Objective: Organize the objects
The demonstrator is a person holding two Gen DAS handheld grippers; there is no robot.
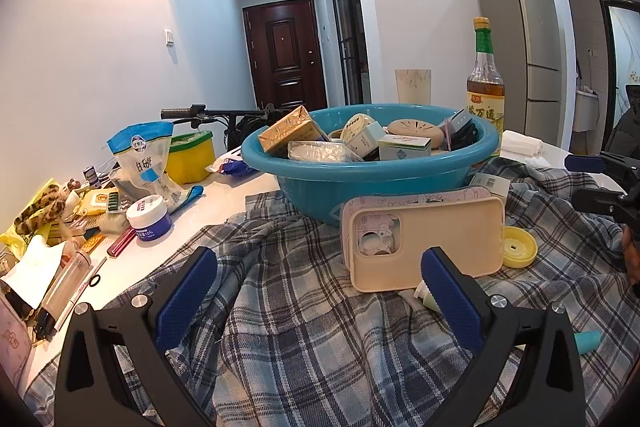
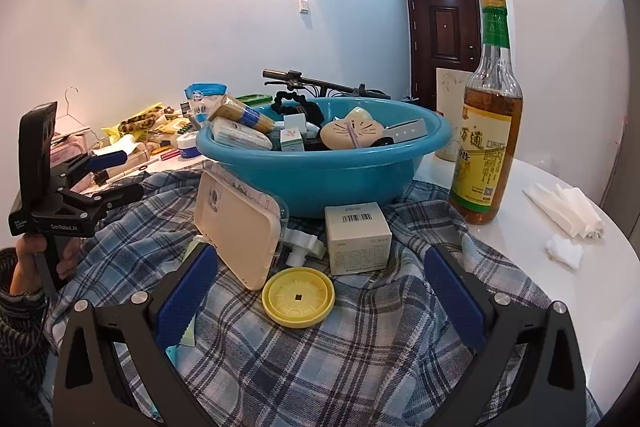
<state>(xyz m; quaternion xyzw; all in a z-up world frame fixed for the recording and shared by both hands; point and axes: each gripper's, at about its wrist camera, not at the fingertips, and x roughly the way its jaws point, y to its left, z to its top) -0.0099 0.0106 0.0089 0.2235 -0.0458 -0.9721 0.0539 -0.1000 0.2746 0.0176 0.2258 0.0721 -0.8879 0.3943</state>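
Observation:
A blue plastic basin (image 1: 360,183) (image 2: 320,175) filled with small boxes and toiletries stands on a plaid shirt (image 1: 300,327) (image 2: 340,355). In front of it a beige phone case (image 1: 428,247) (image 2: 236,227) leans on its edge. A yellow round lid (image 1: 519,247) (image 2: 298,297) lies on the shirt, and a white barcoded box (image 2: 357,237) stands behind it. My left gripper (image 1: 320,291) (image 2: 120,177) is open, short of the phone case. My right gripper (image 2: 320,291) (image 1: 576,183) is open wide, with the yellow lid lying between its fingers, untouched.
A tall vinegar bottle (image 1: 485,99) (image 2: 488,131) stands right of the basin. Folded tissues (image 2: 564,211) lie on the white table at right. At left lies a clutter of packets, a white jar (image 1: 149,217) and a yellow container (image 1: 190,157). A green tube (image 1: 426,293) lies by the case.

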